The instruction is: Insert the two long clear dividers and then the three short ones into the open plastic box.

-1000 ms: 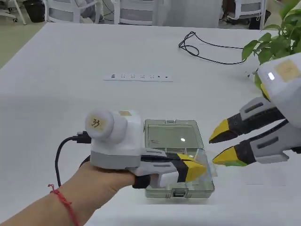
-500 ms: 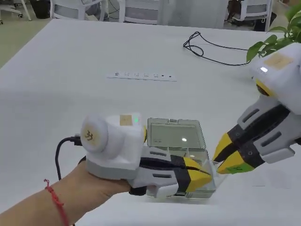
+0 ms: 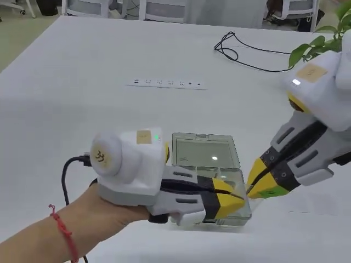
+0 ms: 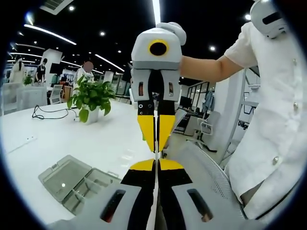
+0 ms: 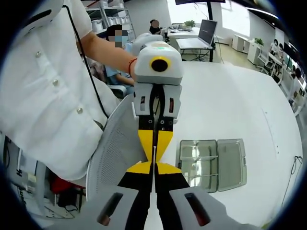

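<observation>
Both tongs are pressed together, nose to nose. The left gripper (image 3: 240,199) and right gripper (image 3: 249,190) each seem to pinch the same thin clear divider (image 4: 155,156), a pale sliver seen edge-on. It sits just above the plastic box (image 5: 196,149) on the white table (image 3: 82,109). My tip: keep the strip upright and level, line both ends up with the wall slots, and lower evenly. The divider's glassy and probably slippery. The box is smoky translucent and rectangular, with its hinged lid (image 3: 204,154) lying flat open.
</observation>
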Available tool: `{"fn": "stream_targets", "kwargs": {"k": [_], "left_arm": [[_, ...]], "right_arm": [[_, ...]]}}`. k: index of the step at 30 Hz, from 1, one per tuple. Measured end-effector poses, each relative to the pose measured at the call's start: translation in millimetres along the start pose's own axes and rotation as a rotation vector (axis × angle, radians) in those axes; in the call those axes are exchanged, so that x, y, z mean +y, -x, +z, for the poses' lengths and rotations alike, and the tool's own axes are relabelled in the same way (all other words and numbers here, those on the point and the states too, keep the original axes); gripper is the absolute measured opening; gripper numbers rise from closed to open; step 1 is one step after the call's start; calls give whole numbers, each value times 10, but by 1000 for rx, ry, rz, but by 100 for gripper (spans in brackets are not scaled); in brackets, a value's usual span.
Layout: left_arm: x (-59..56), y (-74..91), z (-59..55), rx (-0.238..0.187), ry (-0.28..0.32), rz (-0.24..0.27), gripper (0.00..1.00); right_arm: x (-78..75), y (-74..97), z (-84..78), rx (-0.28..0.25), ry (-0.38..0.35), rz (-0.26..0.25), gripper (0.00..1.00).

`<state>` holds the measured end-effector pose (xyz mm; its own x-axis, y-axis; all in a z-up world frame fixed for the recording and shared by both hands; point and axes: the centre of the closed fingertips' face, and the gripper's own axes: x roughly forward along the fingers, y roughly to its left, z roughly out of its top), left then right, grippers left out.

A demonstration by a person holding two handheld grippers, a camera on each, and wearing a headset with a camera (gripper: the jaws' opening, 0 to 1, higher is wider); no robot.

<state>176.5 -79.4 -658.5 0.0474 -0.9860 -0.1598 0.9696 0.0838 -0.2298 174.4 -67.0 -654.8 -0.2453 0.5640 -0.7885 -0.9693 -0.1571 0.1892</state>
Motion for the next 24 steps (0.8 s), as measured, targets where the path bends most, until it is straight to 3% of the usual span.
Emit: {"fn": "stream_targets", "kwargs": {"k": [13, 24], "left_arm": [[41, 83, -49, 12, 0, 31, 0], [260, 349, -223, 45, 10, 161, 28]], "right_arm": [[-53, -6, 41, -3, 9, -28, 3], [-224, 35, 113, -24, 5, -102, 3]]}}
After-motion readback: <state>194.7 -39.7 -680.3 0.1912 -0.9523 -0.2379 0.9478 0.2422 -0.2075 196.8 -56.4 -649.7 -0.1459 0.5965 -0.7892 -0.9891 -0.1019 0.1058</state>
